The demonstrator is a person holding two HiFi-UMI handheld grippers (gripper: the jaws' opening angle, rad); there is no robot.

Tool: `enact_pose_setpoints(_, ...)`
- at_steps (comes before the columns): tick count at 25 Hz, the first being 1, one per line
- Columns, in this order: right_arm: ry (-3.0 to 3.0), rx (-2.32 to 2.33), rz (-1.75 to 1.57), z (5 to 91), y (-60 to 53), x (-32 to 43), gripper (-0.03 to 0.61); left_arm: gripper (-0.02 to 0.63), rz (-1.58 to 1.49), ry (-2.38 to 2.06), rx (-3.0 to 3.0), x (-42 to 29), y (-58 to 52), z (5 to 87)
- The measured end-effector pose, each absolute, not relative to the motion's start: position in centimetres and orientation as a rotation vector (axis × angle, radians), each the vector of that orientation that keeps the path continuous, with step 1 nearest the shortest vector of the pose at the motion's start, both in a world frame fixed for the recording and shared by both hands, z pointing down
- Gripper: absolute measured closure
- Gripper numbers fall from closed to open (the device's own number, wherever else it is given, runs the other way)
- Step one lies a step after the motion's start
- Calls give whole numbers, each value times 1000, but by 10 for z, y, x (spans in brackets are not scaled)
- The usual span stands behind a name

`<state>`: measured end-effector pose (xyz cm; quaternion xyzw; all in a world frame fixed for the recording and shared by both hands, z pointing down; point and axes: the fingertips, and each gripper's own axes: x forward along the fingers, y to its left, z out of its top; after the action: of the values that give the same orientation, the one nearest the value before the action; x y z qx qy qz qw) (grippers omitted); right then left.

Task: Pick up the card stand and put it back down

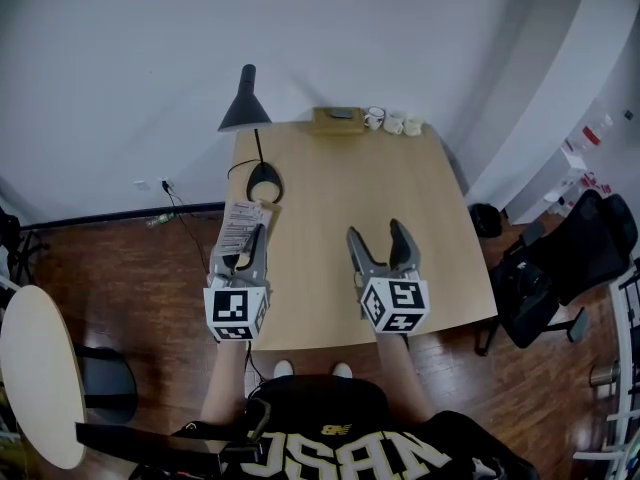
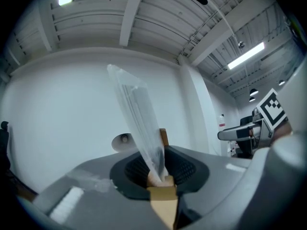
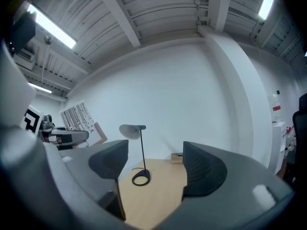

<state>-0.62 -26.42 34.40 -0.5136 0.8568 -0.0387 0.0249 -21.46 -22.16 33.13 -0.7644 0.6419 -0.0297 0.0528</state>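
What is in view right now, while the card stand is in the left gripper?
table: 1, light wood, centre
card stand: 1, clear sheet with printed card on a wooden base, at the table's left edge
lamp: 1, black, back left of the table
cups: about 3, white, back edge of the table
wooden box: 1, tan, back edge, left of the cups
office chair: 1, black, on the floor at right
round table: 1, pale, on the floor at left
left gripper: 1, grey, shut on the card stand's base
right gripper: 1, grey, jaws apart and empty, over the table's front
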Motion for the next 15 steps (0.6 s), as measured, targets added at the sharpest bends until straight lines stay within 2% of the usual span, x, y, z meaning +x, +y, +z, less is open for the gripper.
enact_pose_setpoints(15, 2682, -1588, -160, 368, -263, 0, 225, 525, -134, 1904, -2431, -197, -219, 361)
